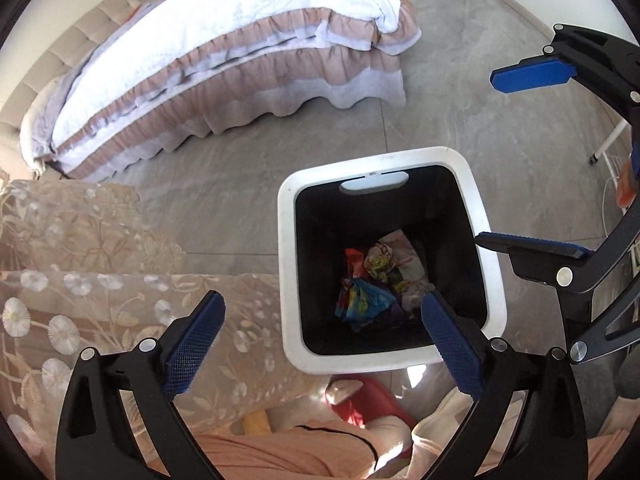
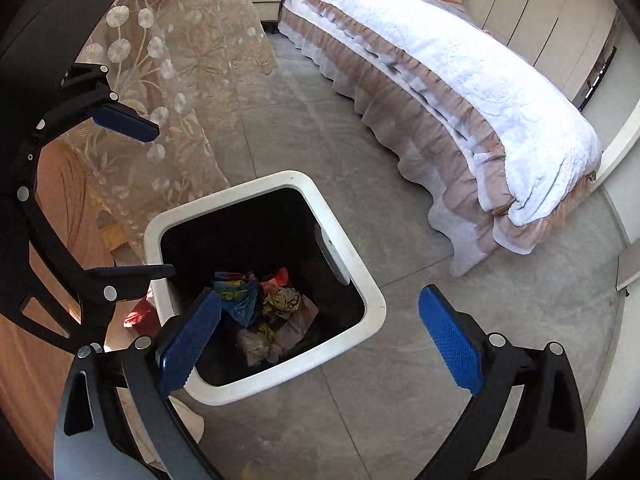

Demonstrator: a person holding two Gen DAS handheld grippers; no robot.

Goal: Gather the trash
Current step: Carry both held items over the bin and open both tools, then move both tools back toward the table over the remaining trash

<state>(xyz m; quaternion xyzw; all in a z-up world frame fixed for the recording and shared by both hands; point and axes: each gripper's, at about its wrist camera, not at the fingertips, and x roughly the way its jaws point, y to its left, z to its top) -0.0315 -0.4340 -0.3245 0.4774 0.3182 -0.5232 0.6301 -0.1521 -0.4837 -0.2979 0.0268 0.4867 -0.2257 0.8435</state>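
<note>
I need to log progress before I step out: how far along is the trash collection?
Done: crumpled wrappers already lie at the bottom of the white trash bin. In hand: nothing; the left gripper and right gripper both hang open and empty above the bin. Left: no loose trash shows on the grey floor in these views.

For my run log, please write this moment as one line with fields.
left gripper: open, empty | right gripper: open, empty | trash bin: on floor, wrappers inside

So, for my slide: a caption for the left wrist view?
Both tongs open above a white bin holding crumpled wrappers.
</note>
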